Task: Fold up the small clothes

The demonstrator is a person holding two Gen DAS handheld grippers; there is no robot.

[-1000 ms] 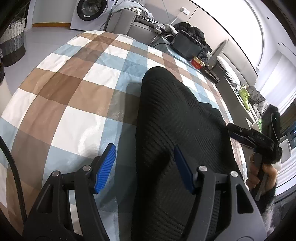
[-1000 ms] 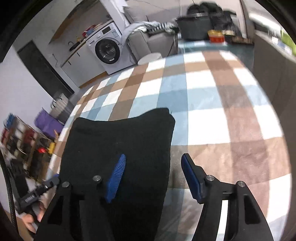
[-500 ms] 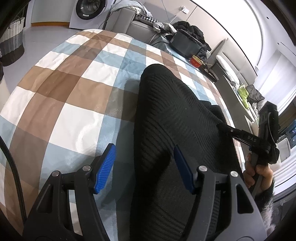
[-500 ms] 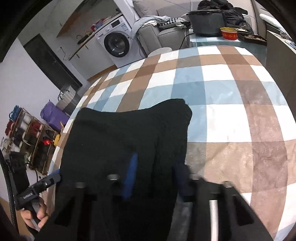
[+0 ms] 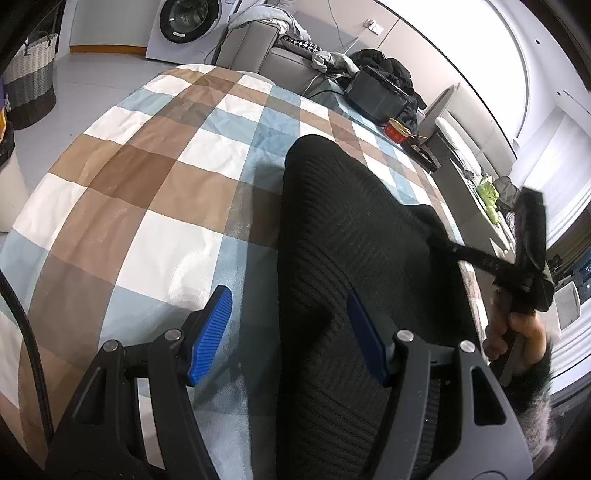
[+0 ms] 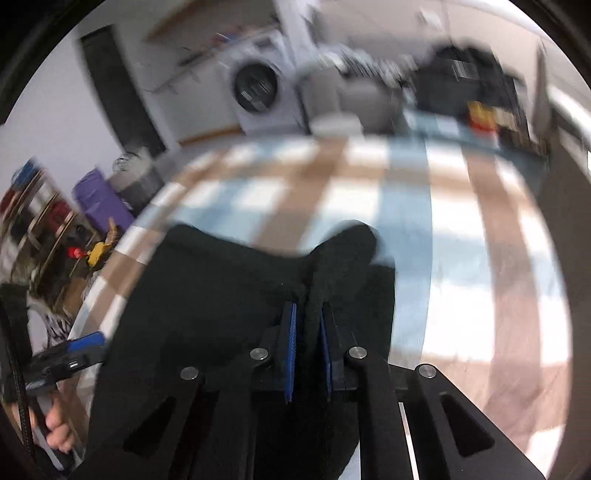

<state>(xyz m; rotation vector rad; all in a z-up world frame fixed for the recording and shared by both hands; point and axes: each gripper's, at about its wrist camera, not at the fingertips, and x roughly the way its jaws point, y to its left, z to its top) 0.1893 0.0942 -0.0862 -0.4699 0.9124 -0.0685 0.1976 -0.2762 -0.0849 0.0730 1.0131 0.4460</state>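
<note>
While the black ribbed knit garment [image 5: 351,236] is lying stretched out across the checked blue, brown and white cloth [image 5: 155,192] covering the table, the left claw [image 5: 291,332] is hanging over its near end with both blue pads spread wide. One pad is sitting over the cloth and the other over the knit, and neither is gripping anything.

Over on the right wrist view things are pretty blurry, but the right claw [image 6: 306,350] is clearly pressed together and pinching a bunched-up ridge of the garment [image 6: 221,295], with the fabric rising in a little peak just past the pads. From the left view you can see the right claw's black body [image 5: 517,258] and the hand [image 5: 517,332] gripping its handle at the far right edge of the knit.

Container-wise: a striped woven basket [image 5: 29,81] is standing on the floor at the far left, can't tell what's in it. A small red bowl [image 5: 397,129] is sitting at the far end of the table beside a dark box [image 5: 376,96], contents too small to make out. A washing machine [image 5: 184,26] is standing against the back wall, and a grey sofa [image 5: 280,62] piled with loose clothes is sitting next to it.
</note>
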